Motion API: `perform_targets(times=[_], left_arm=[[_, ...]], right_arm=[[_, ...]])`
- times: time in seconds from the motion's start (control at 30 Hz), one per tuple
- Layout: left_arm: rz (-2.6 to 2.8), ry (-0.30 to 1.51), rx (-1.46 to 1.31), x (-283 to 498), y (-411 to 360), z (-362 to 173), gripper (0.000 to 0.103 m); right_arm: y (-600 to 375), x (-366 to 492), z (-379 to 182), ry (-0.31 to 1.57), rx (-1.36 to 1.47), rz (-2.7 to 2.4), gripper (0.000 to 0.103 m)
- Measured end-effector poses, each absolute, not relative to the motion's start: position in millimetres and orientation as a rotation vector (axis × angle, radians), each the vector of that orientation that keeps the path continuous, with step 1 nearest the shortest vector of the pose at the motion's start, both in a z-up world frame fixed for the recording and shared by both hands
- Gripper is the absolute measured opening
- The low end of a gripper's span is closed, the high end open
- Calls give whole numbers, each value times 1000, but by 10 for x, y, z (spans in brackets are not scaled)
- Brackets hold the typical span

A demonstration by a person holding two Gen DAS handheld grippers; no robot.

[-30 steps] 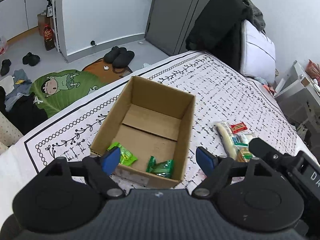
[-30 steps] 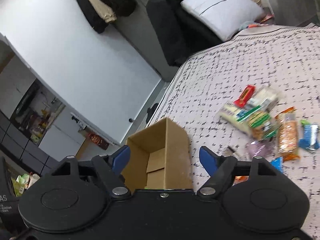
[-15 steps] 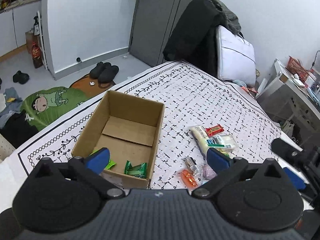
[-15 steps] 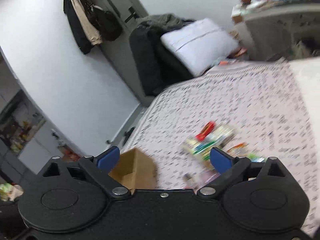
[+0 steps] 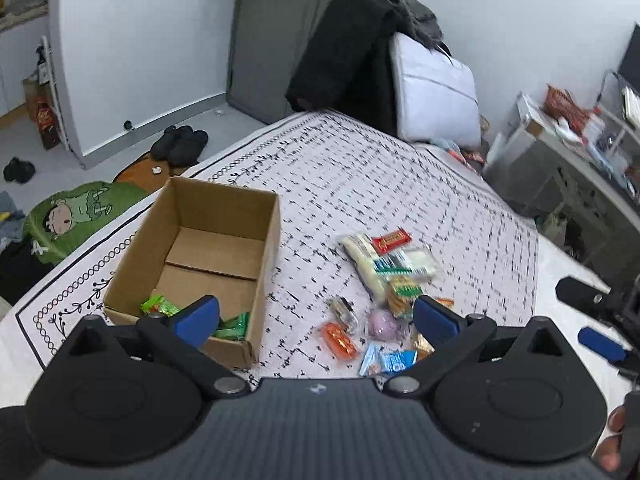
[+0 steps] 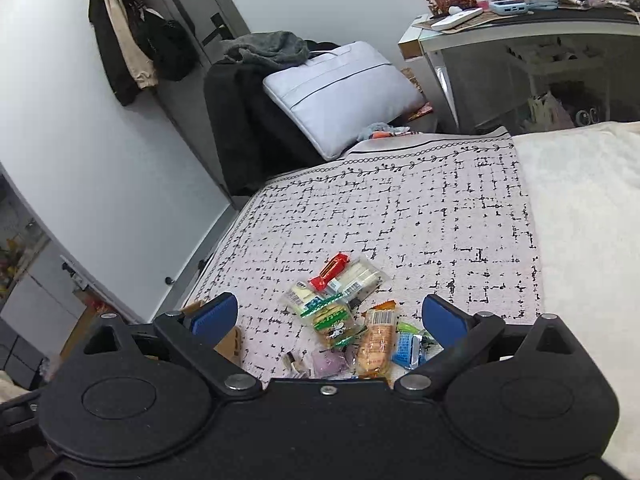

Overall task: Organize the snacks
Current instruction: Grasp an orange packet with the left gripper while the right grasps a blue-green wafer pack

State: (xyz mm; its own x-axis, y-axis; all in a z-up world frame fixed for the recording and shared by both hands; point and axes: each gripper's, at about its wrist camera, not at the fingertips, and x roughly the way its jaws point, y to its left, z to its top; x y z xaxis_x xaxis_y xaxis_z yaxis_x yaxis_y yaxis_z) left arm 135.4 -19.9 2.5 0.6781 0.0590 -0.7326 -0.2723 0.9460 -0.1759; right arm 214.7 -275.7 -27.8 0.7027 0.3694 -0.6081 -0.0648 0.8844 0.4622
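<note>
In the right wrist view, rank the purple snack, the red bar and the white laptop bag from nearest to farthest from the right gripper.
1. Purple snack: just ahead of the right gripper, at the pile's near edge.
2. Red bar: at the pile's far end, farther up the blanket.
3. White laptop bag: beyond the bed's far edge, leaning against dark clothes.

No text, brand or number can be made out with certainty in either view. Printing is seen on the red bar wrapper [image 5: 391, 239], but it is blurred past reading. A barcode is shown on the orange-ended packet [image 6: 377, 340] (its digits are too small to be read). Markings on the other snack wrappers [image 6: 332, 312] are likewise illegible.
</note>
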Motion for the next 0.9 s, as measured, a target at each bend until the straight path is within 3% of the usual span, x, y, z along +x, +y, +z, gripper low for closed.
perform_targets(times=[0.67, 0.83, 0.9], left_arm=[[113, 910, -332, 1683, -471, -511, 102], [102, 924, -354, 1798, -484, -665, 99], [101, 925, -361, 1838, -486, -711, 94]], right_arm=[[-3024, 2348, -610, 907, 539, 196, 97], [-3028, 2447, -771, 955, 544, 140, 91], [-3022, 2483, -820, 969, 555, 132, 85]])
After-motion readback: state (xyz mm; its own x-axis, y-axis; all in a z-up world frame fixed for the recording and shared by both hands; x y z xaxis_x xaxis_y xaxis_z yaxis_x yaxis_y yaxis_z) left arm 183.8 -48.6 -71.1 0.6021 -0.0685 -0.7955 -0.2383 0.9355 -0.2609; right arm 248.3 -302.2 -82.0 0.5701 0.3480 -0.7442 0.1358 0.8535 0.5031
